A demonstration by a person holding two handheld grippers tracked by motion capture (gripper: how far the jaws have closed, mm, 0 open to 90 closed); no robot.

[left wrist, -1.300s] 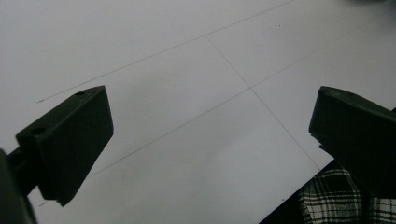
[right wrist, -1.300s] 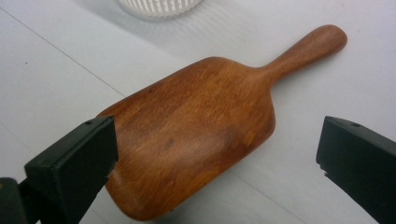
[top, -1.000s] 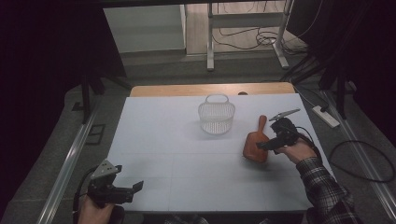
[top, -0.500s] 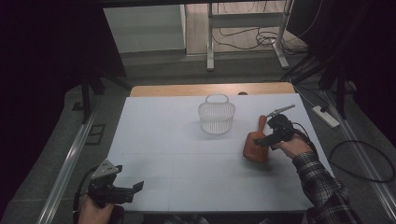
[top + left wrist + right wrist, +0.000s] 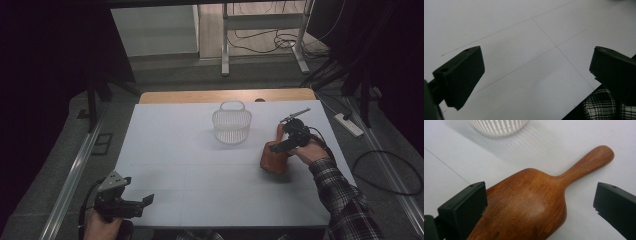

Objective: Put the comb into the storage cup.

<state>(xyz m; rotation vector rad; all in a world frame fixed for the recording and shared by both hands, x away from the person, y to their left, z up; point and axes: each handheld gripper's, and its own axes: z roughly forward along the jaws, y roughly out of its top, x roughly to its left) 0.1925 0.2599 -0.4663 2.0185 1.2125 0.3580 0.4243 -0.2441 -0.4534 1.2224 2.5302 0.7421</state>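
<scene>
A wooden scoop [image 5: 274,156] is seen on the white worktop [image 5: 200,165], at its right side, with the bowl part toward the person and the handle pointed away. In the right gripper view the scoop [image 5: 531,202] lies with its rounded back up, and its handle runs up and to the right. The right hand-held gripper [image 5: 291,140] is held just over the scoop, at the end where the handle begins. Its jaws are spread wide apart; in the right gripper view [image 5: 539,205] one jaw is seen at the left edge of the scoop body, very close to the wood, and the other jaw is well apart from it on the right, over bare worktop. It cannot be told if the left jaw touches the wood.

A white basket [image 5: 231,123] with slotted walls and a handle stands upright near the far middle of the worktop, to the left of the scoop and apart from it. Its lower wall [image 5: 499,125] is seen at the top of the right gripper view.

The left hand-held gripper [image 5: 131,204] is held at the near left corner of the worktop, far from the scoop. Its jaws are also wide apart [image 5: 536,75], with nothing between them but the worktop surface with thin lines. A checked sleeve [image 5: 345,200] is seen on the right forearm.
</scene>
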